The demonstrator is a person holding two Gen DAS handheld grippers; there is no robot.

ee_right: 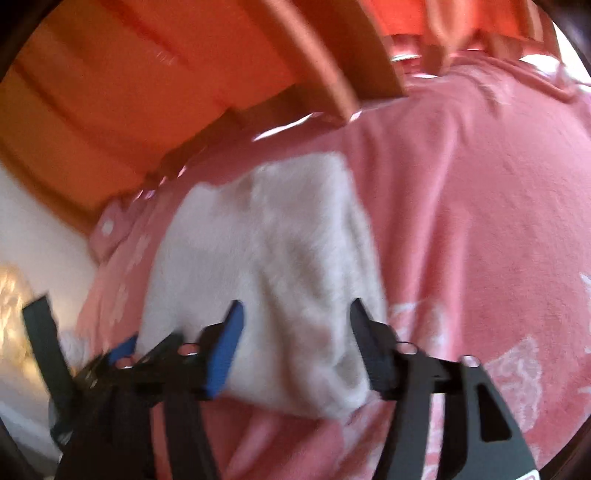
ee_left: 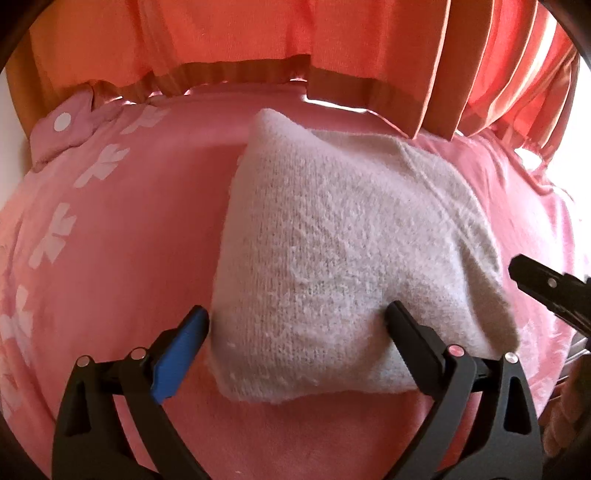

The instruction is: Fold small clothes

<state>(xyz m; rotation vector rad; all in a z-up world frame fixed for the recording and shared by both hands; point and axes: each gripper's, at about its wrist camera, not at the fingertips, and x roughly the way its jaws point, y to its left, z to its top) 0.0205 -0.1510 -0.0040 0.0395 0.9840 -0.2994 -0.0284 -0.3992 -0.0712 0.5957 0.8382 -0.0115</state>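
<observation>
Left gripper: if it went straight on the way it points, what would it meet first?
Most likely the white knit garment, lying between the open left gripper fingers on the pink cloth. Depth is hard to judge through the fisheye.

folded knit garment [ee_left: 343,236] on a spread cloth [ee_left: 140,229], curtain [ee_left: 258,33] behind, snap-buttoned piece [ee_left: 70,125] far left

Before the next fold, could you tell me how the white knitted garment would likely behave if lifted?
The white knitted garment looks soft and slumped, so probably floppy. Its fuzzy knit likely grips the pink cloth rather than sliding.
</observation>
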